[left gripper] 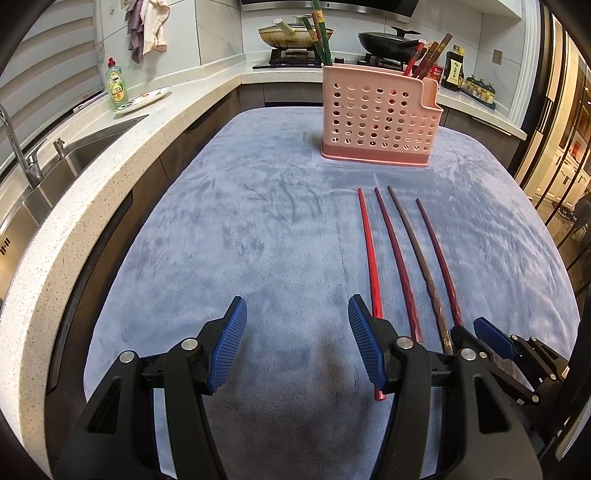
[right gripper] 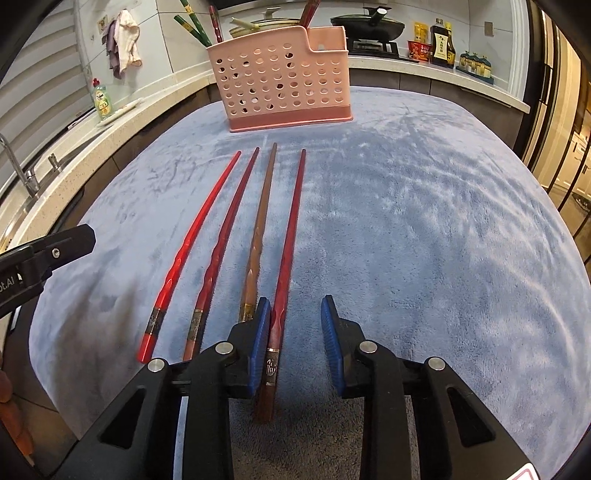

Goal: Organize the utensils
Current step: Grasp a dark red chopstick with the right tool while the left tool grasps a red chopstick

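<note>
My right gripper is low over the blue cloth, jaws partly open and straddling the thick end of the rightmost chopstick. Left pad sits right against it, right pad stands clear with cloth showing in the gap, so no grip yet. I read that stick as dark red with a metal band and an emblem near the butt, which lies between my fingers.

My left gripper hangs over bare cloth, jaws about half open, nothing between them. Its right finger overlaps the butt of the bright red chopstick in view; I can't tell if it touches.

Four chopsticks lie side by side on the cloth, thick ends toward me, tips pointing to the holder. Left to right: bright red, second chopstick in darker red, brown chopstick, then the one I'm straddling. They're close but apart, fanning slightly at the near ends.

Beyond the tips, the pink holder stands upright on the cloth, perforated wall facing me, lower step on its right side. It already has sticks in it: green ones leaning out on the left, reddish-brown ones on the right.

Behind that, the counter with a sink at left, green soap bottle, two pans on the stove, sauce bottles far right.
</note>
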Tool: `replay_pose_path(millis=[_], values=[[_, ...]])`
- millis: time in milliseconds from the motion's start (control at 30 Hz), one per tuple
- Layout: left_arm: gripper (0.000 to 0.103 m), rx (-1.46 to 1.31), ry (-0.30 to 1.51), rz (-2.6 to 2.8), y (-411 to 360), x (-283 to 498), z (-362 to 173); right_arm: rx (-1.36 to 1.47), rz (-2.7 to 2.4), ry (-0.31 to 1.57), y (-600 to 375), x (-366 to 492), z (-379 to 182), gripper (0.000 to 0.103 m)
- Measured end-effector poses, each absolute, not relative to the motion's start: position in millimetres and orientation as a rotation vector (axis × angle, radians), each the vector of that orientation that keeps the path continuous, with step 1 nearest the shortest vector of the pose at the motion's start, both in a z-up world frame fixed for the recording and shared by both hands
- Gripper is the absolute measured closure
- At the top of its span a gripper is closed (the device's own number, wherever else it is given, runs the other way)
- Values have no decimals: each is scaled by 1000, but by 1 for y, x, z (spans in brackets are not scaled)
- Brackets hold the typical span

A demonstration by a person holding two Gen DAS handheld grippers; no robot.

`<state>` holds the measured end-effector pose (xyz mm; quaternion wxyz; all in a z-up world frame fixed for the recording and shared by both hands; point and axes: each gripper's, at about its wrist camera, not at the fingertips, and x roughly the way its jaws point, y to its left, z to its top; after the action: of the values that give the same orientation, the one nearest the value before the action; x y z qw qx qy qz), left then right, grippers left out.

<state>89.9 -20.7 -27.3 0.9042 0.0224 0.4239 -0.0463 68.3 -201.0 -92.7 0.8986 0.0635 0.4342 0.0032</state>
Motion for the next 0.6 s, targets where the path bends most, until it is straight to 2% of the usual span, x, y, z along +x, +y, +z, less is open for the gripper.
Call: replay_pose_path(millis=[200, 267, 433, 600], values=[[49, 43, 886, -105, -23, 90, -29, 125, 3, 895, -201, 70, -94, 78], [49, 44, 889, -110, -24, 89, -30, 124, 1, 894, -201, 70, -94, 80], [47, 26, 910, -138, -25, 87, -34, 144, -7, 897, -211, 67, -94, 96], [44, -2, 939, -176, -29, 84, -41, 155, -17, 902, -219, 58, -92, 97]])
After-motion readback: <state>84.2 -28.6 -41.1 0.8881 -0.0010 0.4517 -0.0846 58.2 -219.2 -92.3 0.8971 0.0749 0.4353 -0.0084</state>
